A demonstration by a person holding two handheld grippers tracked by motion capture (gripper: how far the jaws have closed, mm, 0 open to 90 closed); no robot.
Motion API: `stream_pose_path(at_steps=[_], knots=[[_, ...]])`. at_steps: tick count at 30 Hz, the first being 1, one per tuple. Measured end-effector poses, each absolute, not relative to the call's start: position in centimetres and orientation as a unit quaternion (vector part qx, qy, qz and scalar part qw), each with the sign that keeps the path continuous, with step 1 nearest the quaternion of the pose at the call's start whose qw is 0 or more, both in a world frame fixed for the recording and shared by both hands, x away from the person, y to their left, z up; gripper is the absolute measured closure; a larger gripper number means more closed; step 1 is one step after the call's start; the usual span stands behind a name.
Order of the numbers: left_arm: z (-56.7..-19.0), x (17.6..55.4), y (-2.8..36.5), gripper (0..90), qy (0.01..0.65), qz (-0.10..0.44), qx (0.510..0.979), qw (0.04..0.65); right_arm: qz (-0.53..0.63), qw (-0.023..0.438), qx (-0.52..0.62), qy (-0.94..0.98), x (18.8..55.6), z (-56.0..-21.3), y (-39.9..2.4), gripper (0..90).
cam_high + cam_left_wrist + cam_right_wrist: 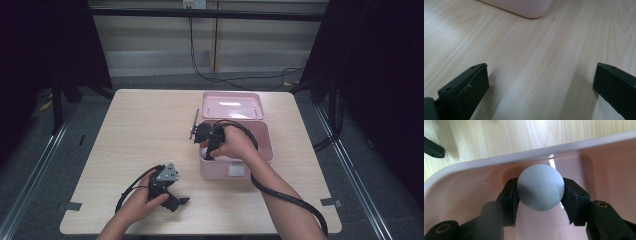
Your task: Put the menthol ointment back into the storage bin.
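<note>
Right gripper (540,187) pinching white ball (540,187), low inside pink box (486,170). Ball not dropped yet. Left gripper (172,197) spread wide, near left, on table (536,62).

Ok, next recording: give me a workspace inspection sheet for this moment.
Surface: light wooden table, bare grain.
Job's things: pale grey ball held inside open pink plastic box; hinged pink lid folded back.
Clutter: slim dark bar left of the box; grey tape tabs at table corners.
Grippers: right gripper shut on the ball; left gripper open, resting on the table.
Cables: black cable trails from right gripper; more on floor behind.
Surroundings: dark frame, grey floor.
</note>
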State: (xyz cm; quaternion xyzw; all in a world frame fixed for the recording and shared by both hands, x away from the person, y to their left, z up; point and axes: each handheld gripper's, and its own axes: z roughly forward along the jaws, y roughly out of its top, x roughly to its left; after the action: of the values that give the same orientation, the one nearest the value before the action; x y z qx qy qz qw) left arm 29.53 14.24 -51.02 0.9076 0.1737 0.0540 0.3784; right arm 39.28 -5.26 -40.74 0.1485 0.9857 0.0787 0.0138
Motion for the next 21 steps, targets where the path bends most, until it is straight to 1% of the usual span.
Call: stream_pose_path(at_steps=[21], knots=[[-51.01,29.52,14.24,0.0,0.174,0.054,0.908,0.378,0.076,0.015,0.143,0.987,39.49,-41.49,-5.19,50.0]])
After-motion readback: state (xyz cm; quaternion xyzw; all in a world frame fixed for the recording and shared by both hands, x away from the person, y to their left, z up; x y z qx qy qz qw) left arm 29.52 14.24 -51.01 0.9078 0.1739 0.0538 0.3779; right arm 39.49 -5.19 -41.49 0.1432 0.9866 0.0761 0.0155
